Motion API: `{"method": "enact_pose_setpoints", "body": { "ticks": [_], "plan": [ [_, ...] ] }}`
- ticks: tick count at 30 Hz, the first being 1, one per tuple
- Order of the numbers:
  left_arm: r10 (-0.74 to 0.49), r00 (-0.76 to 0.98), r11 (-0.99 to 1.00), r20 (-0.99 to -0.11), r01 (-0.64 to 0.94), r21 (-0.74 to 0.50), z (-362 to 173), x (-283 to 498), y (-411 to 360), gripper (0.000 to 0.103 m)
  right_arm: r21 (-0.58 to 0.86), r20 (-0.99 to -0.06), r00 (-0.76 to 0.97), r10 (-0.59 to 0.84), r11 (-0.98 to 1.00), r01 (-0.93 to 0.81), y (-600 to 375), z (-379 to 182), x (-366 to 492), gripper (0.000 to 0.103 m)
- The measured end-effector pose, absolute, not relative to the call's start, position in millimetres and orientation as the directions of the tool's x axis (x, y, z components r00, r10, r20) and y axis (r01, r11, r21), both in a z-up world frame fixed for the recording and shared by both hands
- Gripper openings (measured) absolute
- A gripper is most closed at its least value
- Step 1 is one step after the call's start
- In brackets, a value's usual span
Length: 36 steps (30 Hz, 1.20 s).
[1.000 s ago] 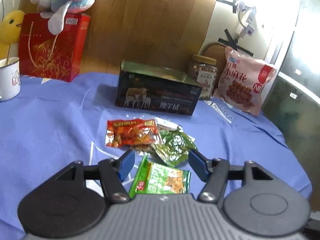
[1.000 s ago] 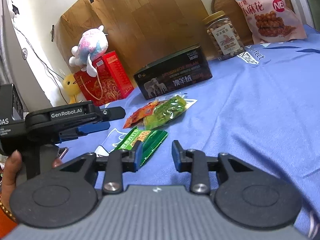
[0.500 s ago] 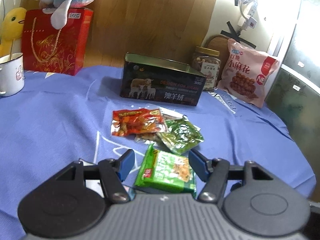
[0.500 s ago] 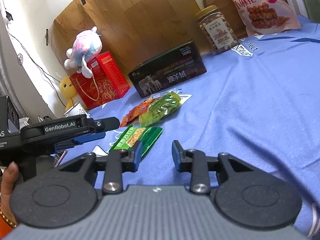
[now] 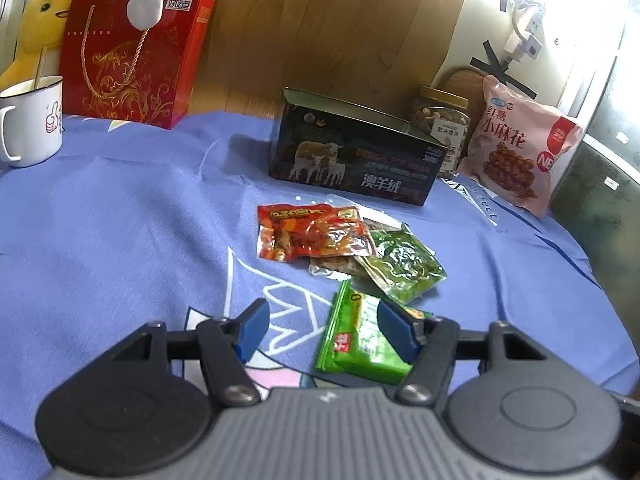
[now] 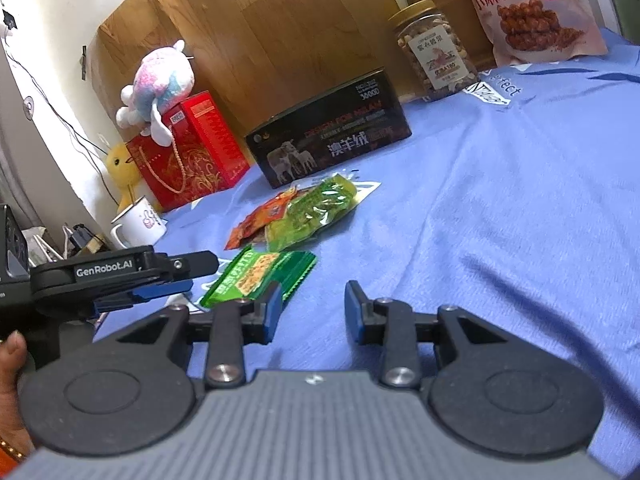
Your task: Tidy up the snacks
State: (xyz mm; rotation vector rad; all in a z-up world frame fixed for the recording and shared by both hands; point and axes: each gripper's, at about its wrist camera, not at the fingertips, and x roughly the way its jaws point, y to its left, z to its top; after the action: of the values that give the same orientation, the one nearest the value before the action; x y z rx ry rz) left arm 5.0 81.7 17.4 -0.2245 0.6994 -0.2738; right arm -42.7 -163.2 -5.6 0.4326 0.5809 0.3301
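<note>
A blue cloth [image 5: 120, 216] covers the table. At the back a red gift bag [image 5: 132, 60] stands against the wooden board [image 5: 320, 28], with a pastel plush toy [image 6: 160, 80] on top. A yellow duck toy [image 5: 36, 28] sits beside it, behind a white mug [image 5: 32, 120].

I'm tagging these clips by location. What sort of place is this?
Probably a home, likely a bedroom: a blue bedsheet-like cloth as the work surface, plush toys on a red gift bag, and an enamel mug.
</note>
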Motion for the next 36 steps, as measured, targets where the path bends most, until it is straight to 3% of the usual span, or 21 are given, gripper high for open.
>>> {"method": "enact_pose_setpoints", "body": {
  "ticks": [12,17,30,36],
  "plan": [
    [-0.364,0.699,0.924,-0.615,0.188,-0.333,9,26,79,0.061,0.414,-0.442,0.821,0.361,0.894,-0.170,-166,-8,-31,0.039],
    [-0.401,0.697,0.904,-0.594,0.199,-0.378,15,31,86,0.061,0.417,-0.385,0.861,0.333,0.895,-0.160,-182,4,-28,0.040],
    [-0.380,0.709,0.892,-0.594,0.111,-0.438,15,87,120,0.061,0.578,-0.433,0.728,0.531,0.783,-0.228,-184,14,53,0.047],
    [-0.425,0.687,0.859,-0.590,0.100,-0.502,2,103,132,0.061,0.501,-0.478,0.650,0.591,0.791,-0.351,-146,23,95,0.047]
  ]
}}
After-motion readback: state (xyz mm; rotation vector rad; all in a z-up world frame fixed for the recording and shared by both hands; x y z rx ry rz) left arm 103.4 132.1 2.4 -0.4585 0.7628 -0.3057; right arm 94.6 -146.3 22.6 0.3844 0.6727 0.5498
